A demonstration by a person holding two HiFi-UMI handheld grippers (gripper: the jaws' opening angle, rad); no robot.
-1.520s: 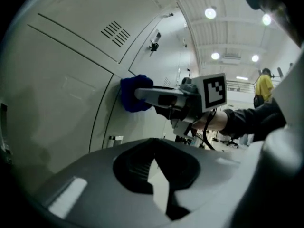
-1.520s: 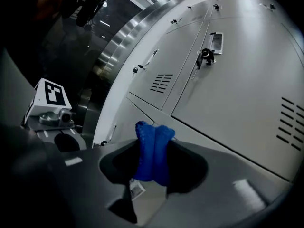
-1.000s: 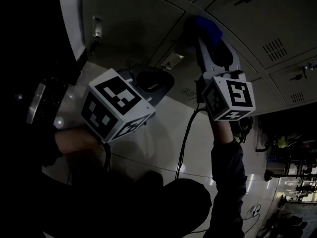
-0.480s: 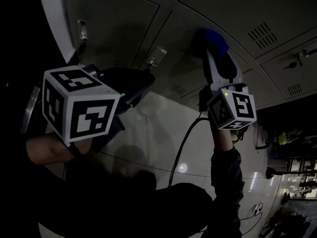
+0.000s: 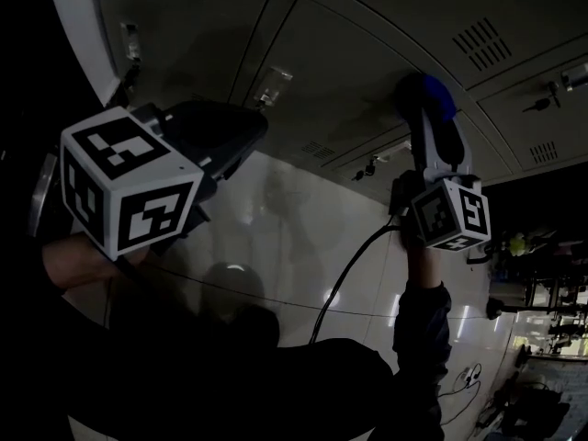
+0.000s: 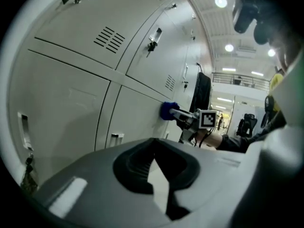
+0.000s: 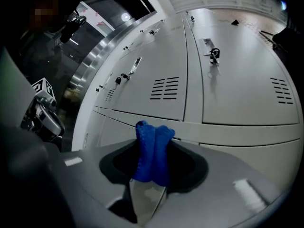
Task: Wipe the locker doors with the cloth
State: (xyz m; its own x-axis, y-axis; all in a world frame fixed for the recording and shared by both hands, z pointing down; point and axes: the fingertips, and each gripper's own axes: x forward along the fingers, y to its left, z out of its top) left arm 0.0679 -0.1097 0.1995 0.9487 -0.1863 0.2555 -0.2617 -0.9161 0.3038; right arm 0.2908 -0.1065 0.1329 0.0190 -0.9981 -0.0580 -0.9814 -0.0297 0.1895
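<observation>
A blue cloth is pressed against a grey locker door at the head view's upper right. My right gripper is shut on it, its marker cube below. In the right gripper view the cloth stands folded between the jaws of the right gripper, with locker doors close ahead. My left gripper hangs low at the left, away from the doors. Its own view shows the left gripper shut and empty, and the cloth further along the lockers.
Latches and vent slots stick out from the doors. A glossy pale floor lies below, with a black cable running from the right gripper. Dark equipment stands at the far right.
The right gripper has slid the cloth to the right along the locker doors. The left gripper has drawn back to the left, closer to the camera.
</observation>
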